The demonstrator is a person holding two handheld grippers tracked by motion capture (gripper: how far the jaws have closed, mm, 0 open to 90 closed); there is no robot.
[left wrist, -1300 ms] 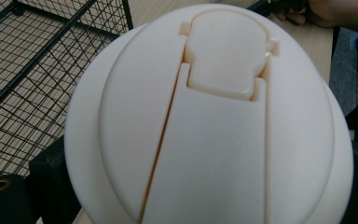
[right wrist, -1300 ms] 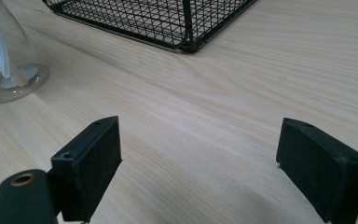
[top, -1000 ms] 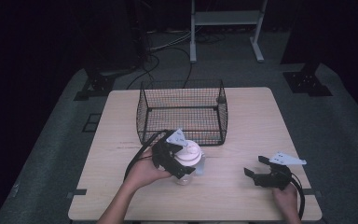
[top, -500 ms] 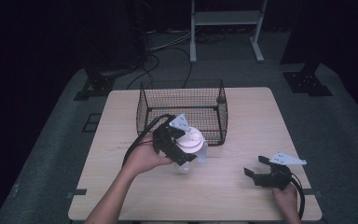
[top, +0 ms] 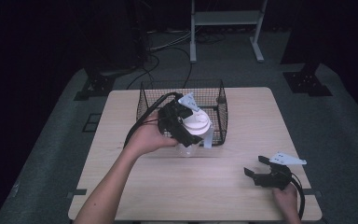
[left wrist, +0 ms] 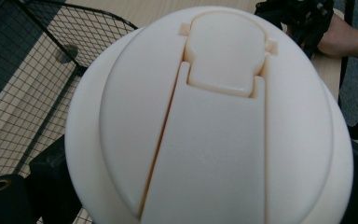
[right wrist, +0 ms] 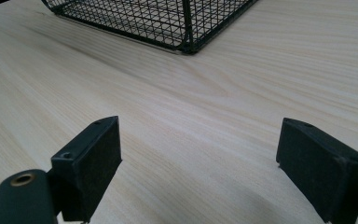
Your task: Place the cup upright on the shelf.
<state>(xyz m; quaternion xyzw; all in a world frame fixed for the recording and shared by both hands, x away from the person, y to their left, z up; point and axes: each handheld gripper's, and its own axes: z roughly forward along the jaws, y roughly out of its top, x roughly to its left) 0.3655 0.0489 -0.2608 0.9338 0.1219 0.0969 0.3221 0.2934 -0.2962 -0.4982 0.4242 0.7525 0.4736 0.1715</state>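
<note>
A clear plastic jug with a white lid (top: 195,130) hangs in the air just in front of the black wire basket (top: 168,91), tilted toward the basket. My left gripper (top: 186,128) is shut on the jug, its jaws at the two sides of the lid. In the left gripper view the white lid (left wrist: 214,116) sits between the black jaws, with the basket mesh (left wrist: 37,88) behind it at the left. My right gripper (top: 256,169) stands open low over the table's near right corner. In the right gripper view nothing lies between its jaws (right wrist: 200,158).
The wooden table (top: 135,186) carries the basket at its far middle. In the right gripper view a basket corner (right wrist: 186,44) stands ahead on bare wood (right wrist: 261,70). Dark floor, cables and a metal stand (top: 223,28) lie beyond the table.
My left gripper has lifted the jug off the table and carried it up and away toward the basket. The right gripper has stayed in place.
</note>
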